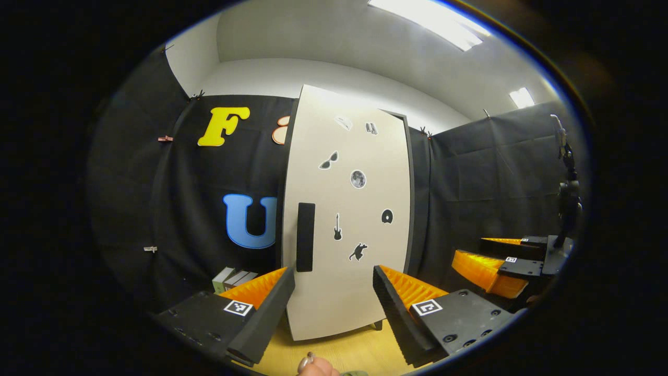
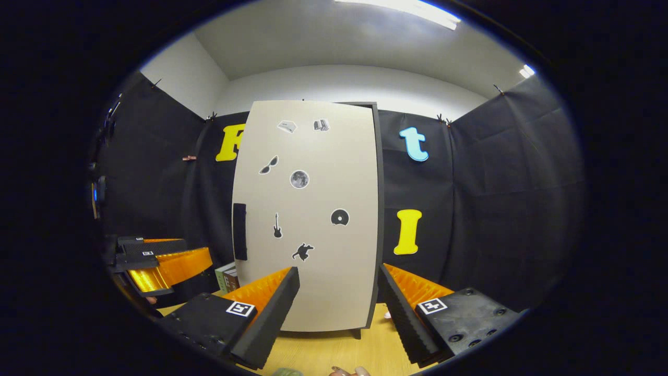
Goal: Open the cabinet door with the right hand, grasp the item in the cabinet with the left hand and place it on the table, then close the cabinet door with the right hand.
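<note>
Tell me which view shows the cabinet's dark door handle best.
The left gripper view: the handle sits larger and nearly centred on the closed door. The right gripper view shows the handle smaller, at the door's left edge.

The shut cabinet door (image 2: 313,219) hides whatever is inside. Boxes (image 1: 232,278) beside it are partly hidden. Stickers (image 2: 299,179) are too small to make out.
</note>
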Demonstrator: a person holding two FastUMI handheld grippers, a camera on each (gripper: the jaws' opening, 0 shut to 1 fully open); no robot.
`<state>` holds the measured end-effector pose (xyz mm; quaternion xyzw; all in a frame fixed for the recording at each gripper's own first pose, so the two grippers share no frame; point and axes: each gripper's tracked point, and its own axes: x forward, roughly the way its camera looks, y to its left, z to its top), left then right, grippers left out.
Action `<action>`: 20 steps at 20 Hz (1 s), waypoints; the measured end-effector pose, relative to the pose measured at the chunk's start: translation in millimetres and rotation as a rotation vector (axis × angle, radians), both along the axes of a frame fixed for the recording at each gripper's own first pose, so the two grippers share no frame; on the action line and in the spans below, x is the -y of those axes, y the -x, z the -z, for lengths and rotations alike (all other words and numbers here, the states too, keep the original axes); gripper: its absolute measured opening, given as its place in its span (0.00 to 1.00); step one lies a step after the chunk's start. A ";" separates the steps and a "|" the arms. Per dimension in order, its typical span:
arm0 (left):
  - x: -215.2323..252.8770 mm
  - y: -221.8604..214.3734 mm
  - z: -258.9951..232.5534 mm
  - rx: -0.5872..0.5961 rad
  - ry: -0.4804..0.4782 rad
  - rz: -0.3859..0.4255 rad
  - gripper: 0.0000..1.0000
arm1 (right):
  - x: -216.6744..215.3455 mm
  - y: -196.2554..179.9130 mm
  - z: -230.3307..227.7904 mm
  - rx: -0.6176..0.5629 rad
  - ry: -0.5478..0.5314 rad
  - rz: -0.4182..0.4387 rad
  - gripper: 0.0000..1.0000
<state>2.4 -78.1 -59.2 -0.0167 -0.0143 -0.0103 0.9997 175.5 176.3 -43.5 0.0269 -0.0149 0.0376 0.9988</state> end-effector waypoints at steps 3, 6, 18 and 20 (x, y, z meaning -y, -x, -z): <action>3.1 -3.7 3.3 -0.005 -0.014 -0.005 0.95 | 3.7 -3.0 1.3 0.006 0.008 -0.004 0.97; 5.7 -8.1 6.5 -0.015 -0.004 -0.001 0.95 | 5.3 -4.7 1.7 0.005 0.003 -0.003 0.97; 0.0 -14.6 7.4 -0.023 0.019 0.000 0.95 | 3.8 -6.1 2.7 0.003 0.027 -0.018 0.97; 1.7 -15.3 9.0 -0.026 0.024 0.008 0.95 | 2.9 -5.7 4.8 -0.006 0.030 -0.019 0.97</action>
